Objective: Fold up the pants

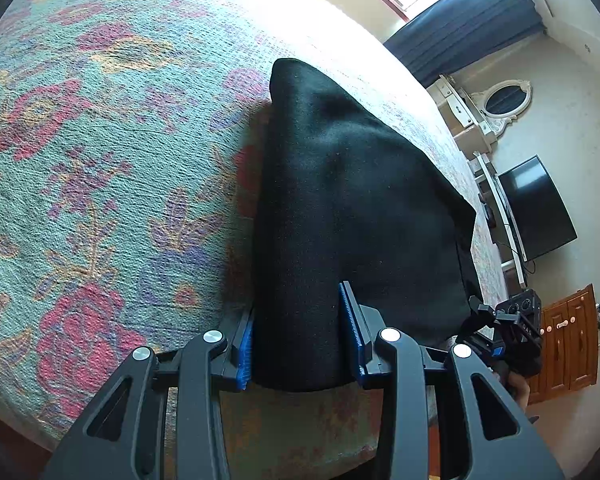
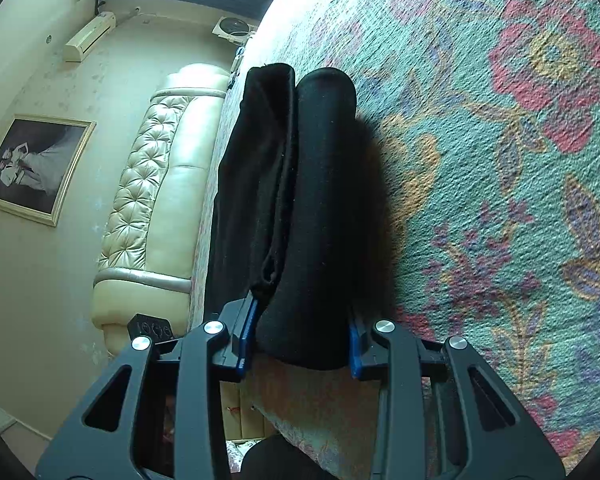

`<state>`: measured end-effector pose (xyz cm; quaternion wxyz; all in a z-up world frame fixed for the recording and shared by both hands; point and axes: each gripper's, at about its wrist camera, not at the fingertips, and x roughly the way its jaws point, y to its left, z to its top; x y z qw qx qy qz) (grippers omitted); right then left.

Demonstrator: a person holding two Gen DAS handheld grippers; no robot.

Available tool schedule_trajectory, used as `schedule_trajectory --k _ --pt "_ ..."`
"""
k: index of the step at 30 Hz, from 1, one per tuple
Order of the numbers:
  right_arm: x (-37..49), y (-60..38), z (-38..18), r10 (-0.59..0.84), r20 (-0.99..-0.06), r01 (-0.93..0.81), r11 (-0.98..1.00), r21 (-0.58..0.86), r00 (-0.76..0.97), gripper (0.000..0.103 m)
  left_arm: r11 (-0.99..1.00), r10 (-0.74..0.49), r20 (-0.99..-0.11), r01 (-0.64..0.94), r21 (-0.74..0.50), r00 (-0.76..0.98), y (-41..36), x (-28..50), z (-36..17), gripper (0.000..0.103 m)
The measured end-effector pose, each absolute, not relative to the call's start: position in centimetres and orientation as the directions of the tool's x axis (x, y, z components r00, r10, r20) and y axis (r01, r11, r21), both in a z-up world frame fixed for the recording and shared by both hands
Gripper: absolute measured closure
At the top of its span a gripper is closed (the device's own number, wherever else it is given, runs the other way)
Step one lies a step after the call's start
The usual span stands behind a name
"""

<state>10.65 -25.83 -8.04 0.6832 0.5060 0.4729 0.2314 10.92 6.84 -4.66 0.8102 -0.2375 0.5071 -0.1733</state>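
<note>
Gripping thick folded black pants (image 1: 340, 208) with left claw (image 1: 302, 344) and right claw (image 2: 300, 340) clamped, bundle lying on floral bed (image 1: 100, 160), seemingly nearing final fold.

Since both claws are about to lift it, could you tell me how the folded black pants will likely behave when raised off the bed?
The black pants will probably sag: the fabric looks soft and thick. Loose layers beside the roll may slip open. The left claw and right claw each pinch a rolled fold, so it likely holds.
</note>
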Motion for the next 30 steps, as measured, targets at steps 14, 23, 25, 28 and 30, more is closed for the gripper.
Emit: schedule_trajectory --k 14,23,25,28,30 --pt "8.6 -25.7 -8.5 0.799 -0.404 0.172 0.367 0.914 0.445 0.069 0.828 -0.525 -0.745 0.045 -0.559 0.412 6.8 11.3 -4.5 0.066" --pt "7.7 -25.6 -8.6 0.801 -0.403 0.173 0.365 0.915 0.443 0.069 0.823 -0.533 -0.743 0.045 -0.566 0.404 6.9 11.7 -4.6 0.066" --pt "7.5 -25.6 -8.7 0.801 -0.402 0.173 0.364 0.915 0.443 0.069 0.823 -0.534 -0.743 0.047 -0.566 0.404 6.8 11.7 -4.6 0.066" --pt "7.5 -25.7 -8.7 0.801 -0.402 0.175 0.362 0.915 0.444 0.069 0.822 -0.536 -0.742 0.050 -0.567 0.403 6.9 11.9 -4.7 0.066" --pt "7.4 -25.7 -8.9 0.801 -0.401 0.175 0.361 0.916 0.444 0.069 0.821 -0.537 -0.741 0.050 -0.568 0.403 6.9 11.9 -4.8 0.066"
